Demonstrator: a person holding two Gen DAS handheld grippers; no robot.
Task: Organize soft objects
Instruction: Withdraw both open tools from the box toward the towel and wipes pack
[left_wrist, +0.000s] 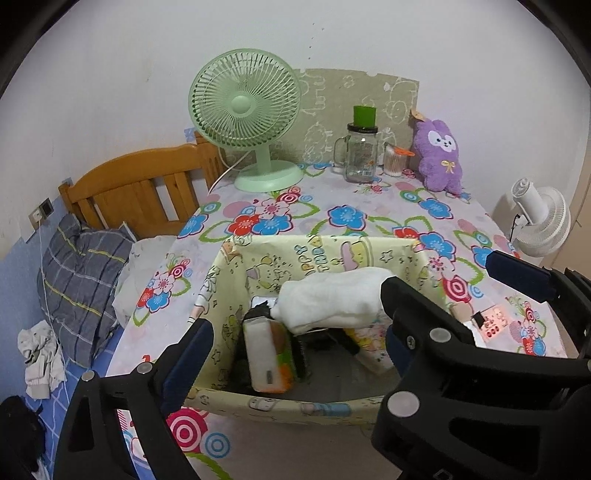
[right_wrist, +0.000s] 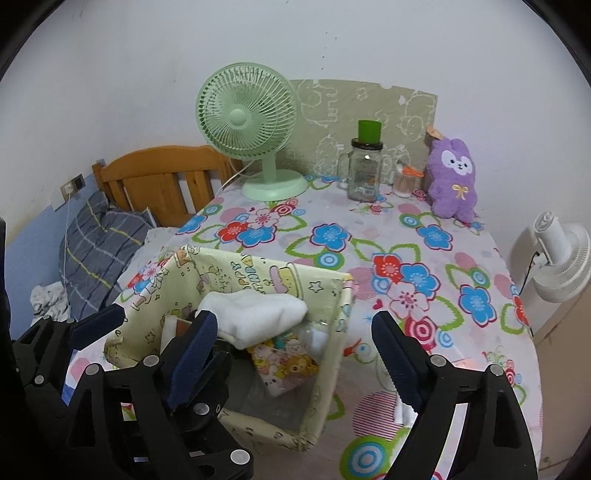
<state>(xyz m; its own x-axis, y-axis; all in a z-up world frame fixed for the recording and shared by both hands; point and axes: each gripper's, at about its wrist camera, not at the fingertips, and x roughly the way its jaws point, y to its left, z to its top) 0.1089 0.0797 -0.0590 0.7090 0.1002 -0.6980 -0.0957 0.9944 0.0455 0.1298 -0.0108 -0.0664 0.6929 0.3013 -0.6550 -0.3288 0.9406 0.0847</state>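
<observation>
A folded white cloth (left_wrist: 332, 299) (right_wrist: 255, 310) lies on top of the things inside a pale yellow cartoon-print fabric basket (left_wrist: 280, 402) (right_wrist: 332, 350) on the flowered table. My left gripper (left_wrist: 297, 304) is open just above the basket, its fingers either side of the cloth and not touching it. My right gripper (right_wrist: 293, 317) is also open, one pad near the cloth's near edge and the other outside the basket's right wall. Under the cloth sit a tissue pack (left_wrist: 266, 354) and a cartoon pouch (right_wrist: 284, 365). A purple plush rabbit (left_wrist: 439, 155) (right_wrist: 454, 177) stands at the table's far right.
At the back of the table stand a green desk fan (left_wrist: 243, 107), a glass jar mug with a green cap (left_wrist: 360, 155) and a small swab jar (right_wrist: 404, 182). A white fan (left_wrist: 543, 225) stands beyond the right edge. A wooden headboard (left_wrist: 140, 184) and grey pillow (left_wrist: 81, 266) are left.
</observation>
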